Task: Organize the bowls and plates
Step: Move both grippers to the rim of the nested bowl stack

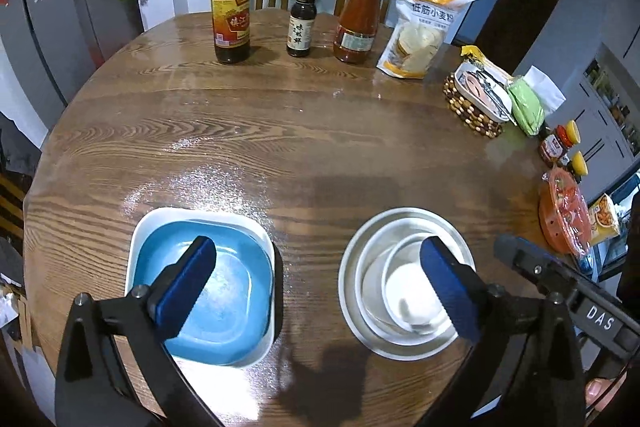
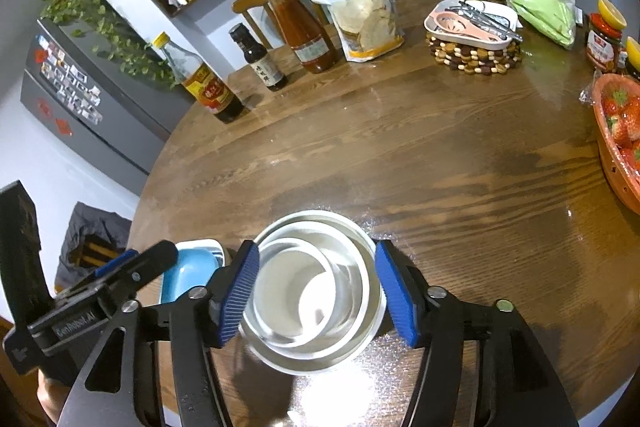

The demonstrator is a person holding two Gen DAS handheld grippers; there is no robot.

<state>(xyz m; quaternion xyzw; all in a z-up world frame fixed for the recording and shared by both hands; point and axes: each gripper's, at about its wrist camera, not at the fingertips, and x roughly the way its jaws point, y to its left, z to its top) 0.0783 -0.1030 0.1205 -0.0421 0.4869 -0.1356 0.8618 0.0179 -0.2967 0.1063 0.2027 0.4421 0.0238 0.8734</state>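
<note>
Both grippers tilt steeply down over the near edge of the round wooden table (image 1: pixel 248 115). The left gripper (image 1: pixel 320 287) has its jaws spread as wide as they go, with nothing between the pads: its left finger hangs over the blue plate (image 1: pixel 224 291) and its right finger over the nested bowls, while bare tabletop lies in the gap between them. The blue plate is squarish with rounded corners and lies flat, face up, inside a slightly larger white plate (image 1: pixel 140 239) of the same shape, whose rim shows around it. The right gripper (image 2: pixel 318 297) has its jaws parted on either side of the bowl stack; whether the pads touch the outer rim I cannot tell, though a thin gap seems to show on each side. Between those jaws sits the metal bowl (image 2: pixel 360 239), upright with its mouth open upward, holding a white bowl (image 2: pixel 352 271) that in turn holds a smaller white bowl (image 2: pixel 296 307), set off-centre toward the left jaw. Beyond both jaws, at the far edge, stand three sauce bottles (image 1: pixel 232 11) and a flour bag (image 1: pixel 420 35).
</note>
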